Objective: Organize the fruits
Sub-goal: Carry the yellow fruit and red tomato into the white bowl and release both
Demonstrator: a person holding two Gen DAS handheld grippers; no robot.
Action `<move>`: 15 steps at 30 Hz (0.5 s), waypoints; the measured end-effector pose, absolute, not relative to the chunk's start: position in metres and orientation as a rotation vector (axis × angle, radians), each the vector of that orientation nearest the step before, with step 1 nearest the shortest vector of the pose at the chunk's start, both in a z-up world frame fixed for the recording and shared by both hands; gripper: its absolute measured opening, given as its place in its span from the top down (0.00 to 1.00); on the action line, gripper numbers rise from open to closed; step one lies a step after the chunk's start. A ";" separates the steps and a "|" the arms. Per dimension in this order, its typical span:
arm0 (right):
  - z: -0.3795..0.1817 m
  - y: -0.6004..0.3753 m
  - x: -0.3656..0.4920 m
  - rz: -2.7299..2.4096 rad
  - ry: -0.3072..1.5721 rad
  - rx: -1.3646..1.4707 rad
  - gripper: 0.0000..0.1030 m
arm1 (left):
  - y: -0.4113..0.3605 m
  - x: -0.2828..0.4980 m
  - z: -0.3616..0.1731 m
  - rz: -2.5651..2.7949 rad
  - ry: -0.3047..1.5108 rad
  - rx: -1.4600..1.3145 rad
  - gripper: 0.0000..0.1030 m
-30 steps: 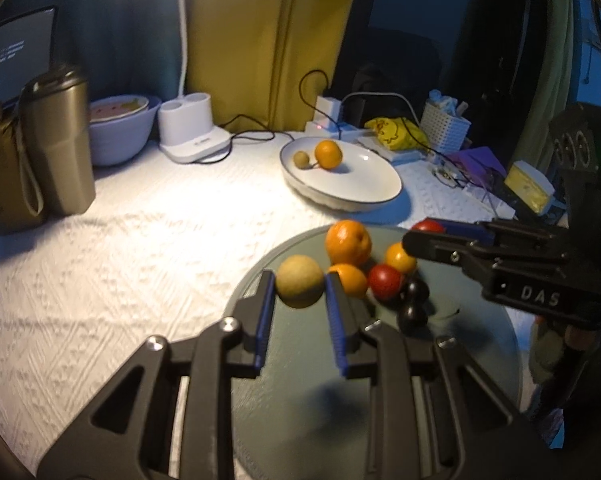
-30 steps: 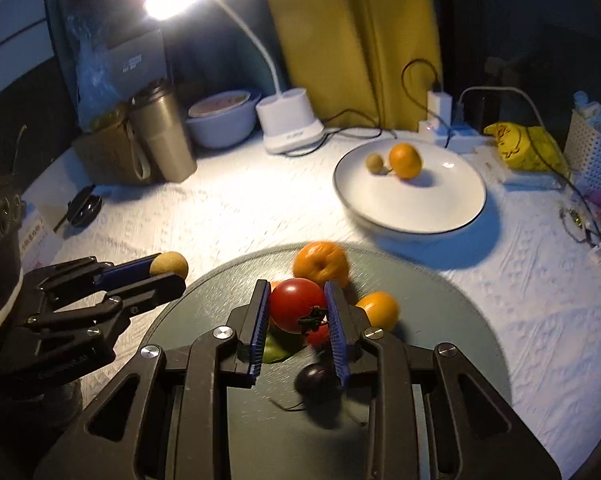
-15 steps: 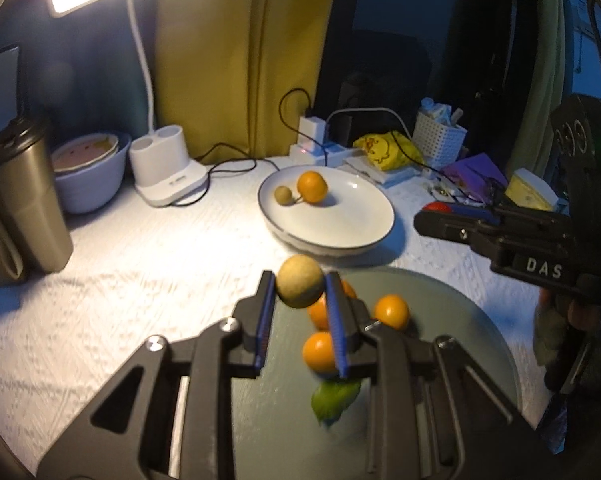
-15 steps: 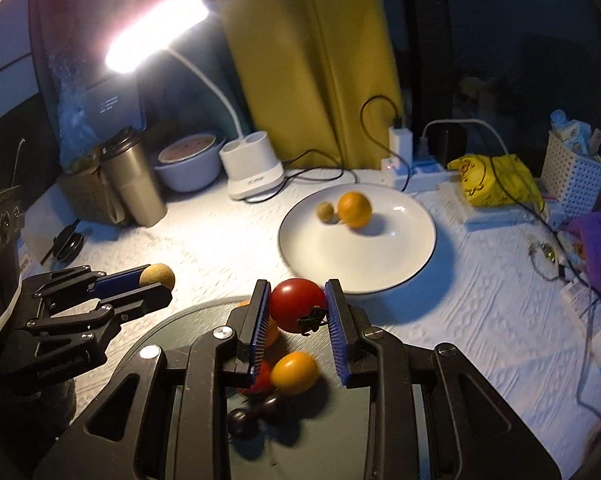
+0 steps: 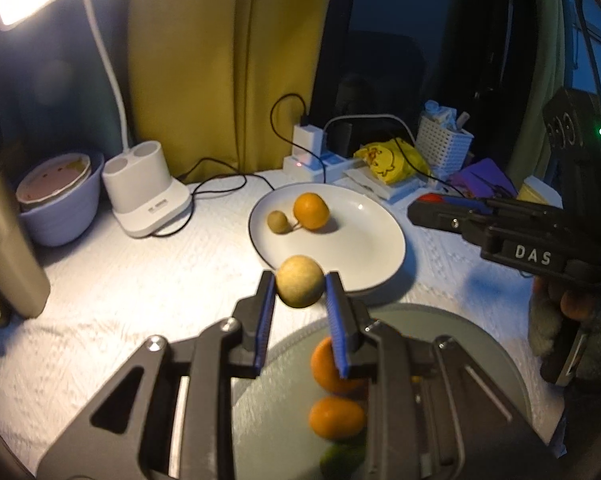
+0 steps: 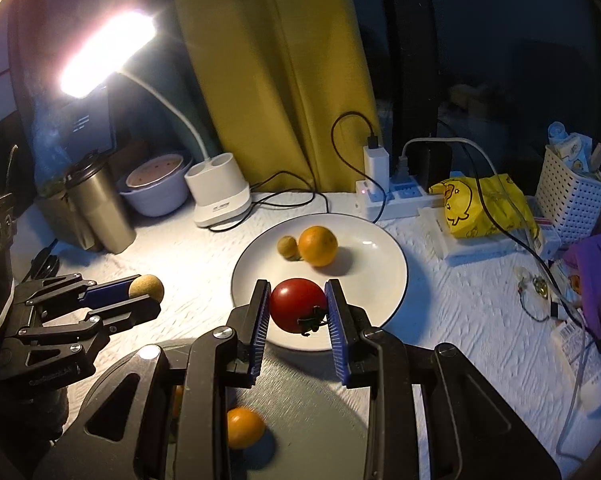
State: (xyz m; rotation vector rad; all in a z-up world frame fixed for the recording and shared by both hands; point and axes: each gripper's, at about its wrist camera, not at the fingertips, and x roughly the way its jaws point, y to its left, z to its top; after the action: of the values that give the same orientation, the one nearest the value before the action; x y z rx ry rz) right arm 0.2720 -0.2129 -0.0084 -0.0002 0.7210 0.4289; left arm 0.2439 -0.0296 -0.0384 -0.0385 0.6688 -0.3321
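The left gripper (image 5: 300, 290) clamps a round, dull tan fruit (image 5: 299, 286) above the near rim of the white plate (image 5: 364, 248). The right gripper (image 6: 298, 306) pinches a glossy red tomato (image 6: 296, 304) with a dark green stem over that plate, where an orange (image 6: 317, 246) and a small brown fruit (image 6: 287, 247) sit touching

Both grippers are gripping, held up side by side.
The left gripper (image 5: 300, 292) is pinching a round tan fruit (image 5: 299, 286) between its blue pads, while the right gripper (image 6: 298, 306) is squeezing a red tomato (image 6: 297, 305), both pointing forward.
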 end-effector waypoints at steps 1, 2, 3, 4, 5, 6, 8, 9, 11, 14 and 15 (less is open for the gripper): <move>-0.010 -0.214 0.276 0.428 0.722 0.001 0.71 | -0.030 0.248 -0.040 -0.335 0.670 -0.039 0.75; -0.011 -0.214 0.281 0.427 0.723 0.000 0.71 | -0.031 0.252 -0.041 -0.338 0.673 -0.039 0.75; -0.012 -0.214 0.283 0.426 0.723 -0.002 0.71 | -0.031 0.258 -0.042 -0.341 0.675 -0.039 0.75; -0.013 -0.213 0.287 0.425 0.723 -0.005 0.71 | -0.032 0.261 -0.043 -0.343 0.677 -0.039 0.75; -0.014 -0.213 0.291 0.422 0.723 -0.010 0.71 | -0.032 0.265 -0.044 -0.347 0.679 -0.039 0.75; -0.015 -0.213 0.295 0.421 0.722 -0.011 0.71 | -0.033 0.271 -0.046 -0.351 0.683 -0.038 0.75; -0.017 -0.213 0.303 0.418 0.722 -0.010 0.71 | -0.035 0.278 -0.047 -0.357 0.686 -0.037 0.75; -0.019 -0.213 0.307 0.416 0.723 -0.010 0.71 | -0.036 0.282 -0.048 -0.361 0.689 -0.036 0.75; -0.022 -0.214 0.316 0.408 0.724 -0.008 0.71 | -0.037 0.289 -0.050 -0.365 0.694 -0.034 0.75; -0.028 -0.215 0.326 0.400 0.729 -0.003 0.71 | -0.041 0.299 -0.054 -0.373 0.704 -0.033 0.75; -0.031 -0.215 0.329 0.397 0.731 -0.002 0.71 | -0.042 0.302 -0.056 -0.377 0.708 -0.032 0.75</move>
State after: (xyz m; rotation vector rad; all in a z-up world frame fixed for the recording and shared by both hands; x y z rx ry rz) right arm 0.3288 -0.2150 -0.0307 -0.0021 0.7311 0.3968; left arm 0.3023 -0.0418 -0.0561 -0.0318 0.7081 -0.3771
